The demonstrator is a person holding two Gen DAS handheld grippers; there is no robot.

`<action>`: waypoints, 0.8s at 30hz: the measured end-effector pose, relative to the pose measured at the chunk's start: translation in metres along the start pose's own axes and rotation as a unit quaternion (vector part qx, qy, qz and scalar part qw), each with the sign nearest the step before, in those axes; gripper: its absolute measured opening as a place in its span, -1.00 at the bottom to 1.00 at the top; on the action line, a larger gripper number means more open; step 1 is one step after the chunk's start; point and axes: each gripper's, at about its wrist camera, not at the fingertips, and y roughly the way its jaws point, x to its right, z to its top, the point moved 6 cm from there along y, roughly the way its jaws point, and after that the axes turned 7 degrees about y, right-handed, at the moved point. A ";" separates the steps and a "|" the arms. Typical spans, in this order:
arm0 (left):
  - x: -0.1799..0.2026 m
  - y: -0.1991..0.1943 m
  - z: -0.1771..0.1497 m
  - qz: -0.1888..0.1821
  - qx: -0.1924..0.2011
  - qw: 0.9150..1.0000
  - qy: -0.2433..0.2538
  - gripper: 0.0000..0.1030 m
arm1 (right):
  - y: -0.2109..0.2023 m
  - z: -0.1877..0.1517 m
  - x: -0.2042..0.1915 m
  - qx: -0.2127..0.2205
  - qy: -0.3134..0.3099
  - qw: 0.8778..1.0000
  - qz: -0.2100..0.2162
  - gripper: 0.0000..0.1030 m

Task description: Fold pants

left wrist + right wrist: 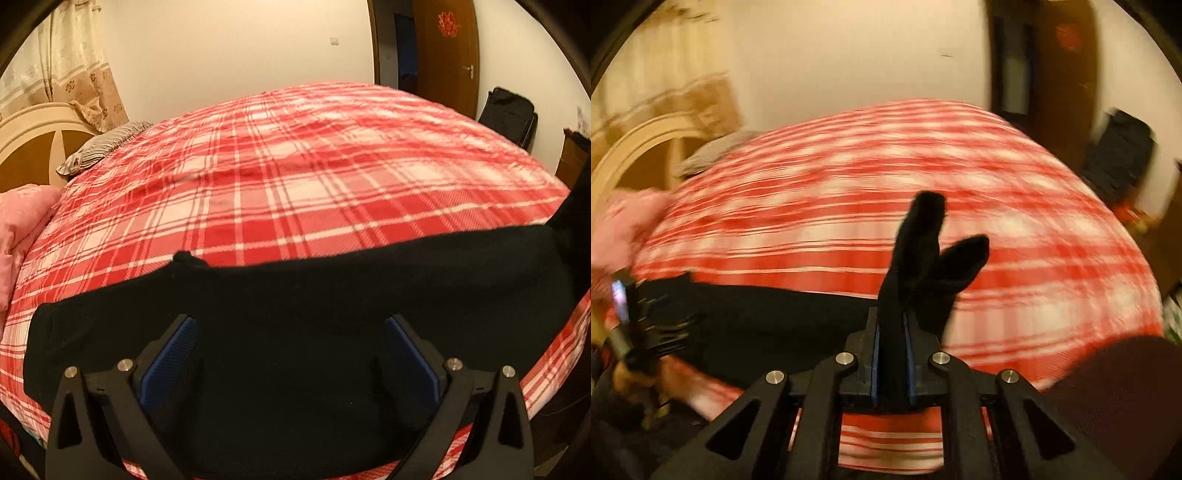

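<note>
Nearest in the right wrist view, the right gripper (893,354) is clamped tight on a bunched end of the black, soft knit pants (314,295), two dark lobes standing up past its blue pads. The left gripper (290,325) hangs spread wide over the cloth, gripping nothing. The pants lie as a long band running left to right along the near edge of the red-and-white plaid bedspread (295,166), directly under the left gripper, their right end lifted. The fabric looks limp and matte. A striped pillow (107,144) lies far left.
</note>
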 end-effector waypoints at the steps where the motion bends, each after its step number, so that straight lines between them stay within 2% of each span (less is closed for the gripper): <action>1: -0.003 -0.001 0.000 -0.004 0.001 1.000 -0.007 1.00 | -0.001 -0.003 -0.016 -0.002 -0.012 1.000 0.012 -0.79; 6: -0.024 -0.002 -0.005 -0.005 0.004 0.999 -0.038 1.00 | 0.024 -0.016 -0.106 -0.023 -0.067 0.995 0.073 -0.79; 11: -0.051 0.001 -0.014 0.006 0.004 0.998 -0.059 1.00 | 0.067 -0.044 -0.170 -0.063 -0.078 0.986 0.130 -0.79; 13: -0.062 0.002 -0.016 0.011 0.005 0.998 -0.067 1.00 | 0.080 -0.056 -0.190 -0.070 -0.092 0.984 0.138 -0.79; 15: -0.072 0.002 -0.018 0.014 0.005 0.997 -0.075 1.00 | 0.095 -0.068 -0.207 -0.074 -0.107 0.982 0.135 -0.79; 20: -0.099 0.005 -0.026 0.029 0.003 0.995 -0.095 1.00 | 0.120 -0.090 -0.241 -0.057 -0.157 0.983 0.080 -0.78; 24: -0.117 0.008 -0.033 0.036 -0.004 0.994 -0.107 1.00 | 0.126 -0.106 -0.261 -0.041 -0.222 0.973 0.040 -0.78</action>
